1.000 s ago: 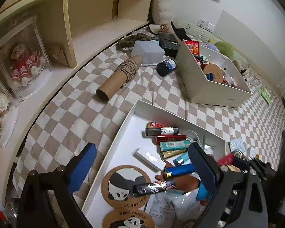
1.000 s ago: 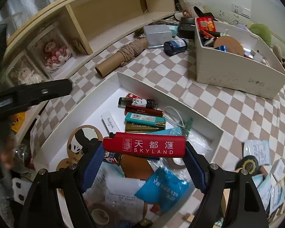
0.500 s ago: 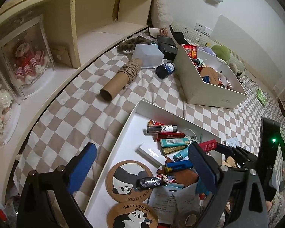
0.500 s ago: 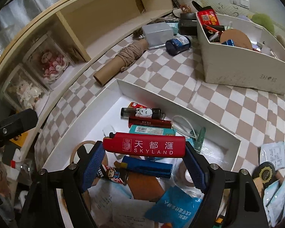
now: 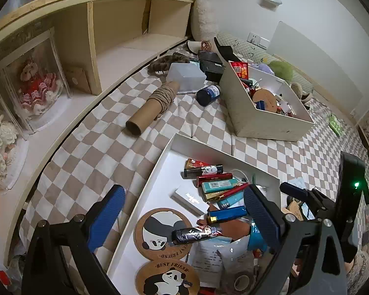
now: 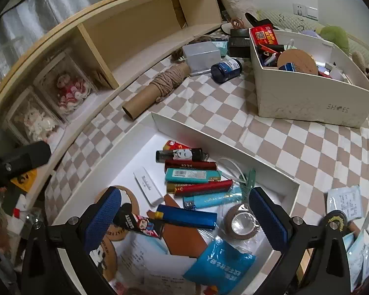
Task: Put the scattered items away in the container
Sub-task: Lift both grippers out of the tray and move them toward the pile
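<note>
Underneath, checkered cloth [image 6: 307,147] meets a wooden shelf [image 6: 140,32].

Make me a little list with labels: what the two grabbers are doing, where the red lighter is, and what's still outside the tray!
left gripper: open, holding nothing
right gripper: open, holding nothing; jaws have just been opening
red lighter: lying in the white tray, among other lighters
outside the tray: cardboard tube, blue jar, paper packets
second container: white box, already holding things
</note>
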The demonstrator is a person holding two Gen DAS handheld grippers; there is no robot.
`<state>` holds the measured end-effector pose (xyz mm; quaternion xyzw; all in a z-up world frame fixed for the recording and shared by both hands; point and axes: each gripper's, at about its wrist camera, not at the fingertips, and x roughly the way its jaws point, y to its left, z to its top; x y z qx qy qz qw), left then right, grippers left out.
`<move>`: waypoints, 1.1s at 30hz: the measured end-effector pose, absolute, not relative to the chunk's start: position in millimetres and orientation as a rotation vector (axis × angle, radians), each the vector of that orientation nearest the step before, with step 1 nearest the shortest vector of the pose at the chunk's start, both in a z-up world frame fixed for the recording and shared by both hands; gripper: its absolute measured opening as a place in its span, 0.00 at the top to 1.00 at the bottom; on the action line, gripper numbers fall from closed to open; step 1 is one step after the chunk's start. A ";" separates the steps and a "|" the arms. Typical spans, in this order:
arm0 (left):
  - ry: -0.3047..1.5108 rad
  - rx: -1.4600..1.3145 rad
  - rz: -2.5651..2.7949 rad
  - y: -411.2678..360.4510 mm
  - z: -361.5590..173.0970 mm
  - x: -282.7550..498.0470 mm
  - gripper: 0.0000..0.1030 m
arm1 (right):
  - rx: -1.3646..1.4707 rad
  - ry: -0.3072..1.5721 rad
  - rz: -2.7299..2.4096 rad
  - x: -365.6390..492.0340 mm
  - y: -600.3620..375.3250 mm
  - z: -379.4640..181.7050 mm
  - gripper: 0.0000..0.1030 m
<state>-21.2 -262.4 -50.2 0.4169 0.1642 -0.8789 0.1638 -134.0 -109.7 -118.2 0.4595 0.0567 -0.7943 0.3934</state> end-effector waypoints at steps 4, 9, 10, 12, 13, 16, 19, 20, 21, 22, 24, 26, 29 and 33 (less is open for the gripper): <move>0.467 1.188 -2.505 -260.8 -49.0 -20.7 0.05 | 1.150 0.167 -2.026 -129.9 -107.6 -113.8 0.00; 0.440 1.187 -2.509 -257.1 -43.6 -18.0 0.05 | 1.140 0.167 -2.044 -127.1 -101.5 -106.7 0.00; 0.434 1.187 -2.507 -256.8 -42.9 -17.2 0.05 | 1.139 0.170 -2.053 -126.8 -99.7 -105.2 0.00; 0.425 1.192 -2.499 -256.3 -42.6 -15.5 0.05 | 1.137 0.170 -2.063 -126.5 -96.6 -102.9 0.00; 0.423 1.194 -2.497 -255.5 -42.9 -14.0 0.05 | 1.138 0.169 -2.068 -126.4 -94.9 -101.5 0.00; 0.417 1.202 -2.486 -254.5 -43.9 -11.2 0.05 | 1.131 0.163 -2.082 -125.0 -88.9 -95.9 0.00; 0.424 1.207 -2.486 -252.7 -44.2 -10.2 0.05 | 1.118 0.157 -2.095 -122.7 -82.1 -89.0 0.00; 0.430 1.209 -2.488 -251.7 -43.9 -9.7 0.05 | 1.114 0.157 -2.099 -121.8 -80.2 -87.4 0.00; 0.434 1.209 -2.491 -250.6 -42.9 -9.2 0.05 | 1.109 0.157 -2.102 -120.9 -78.3 -85.5 0.00; 0.434 1.209 -2.493 -249.4 -41.9 -8.8 0.05 | 1.104 0.157 -2.107 -119.9 -75.5 -83.0 0.00; 0.428 1.209 -2.497 -244.6 -40.2 -8.4 0.05 | 1.095 0.156 -2.119 -118.2 -68.6 -78.3 0.00; 0.418 1.214 -2.501 -239.0 -38.3 -8.9 0.05 | 1.090 0.156 -2.131 -117.3 -63.3 -74.9 0.00; 0.390 1.227 -2.504 -230.1 -36.4 -10.3 0.05 | 1.078 0.154 -2.151 -115.4 -52.7 -67.9 0.00; 0.376 1.233 -2.527 -218.9 -32.5 -10.6 0.05 | 1.055 0.144 -2.181 -112.9 -37.7 -55.9 0.00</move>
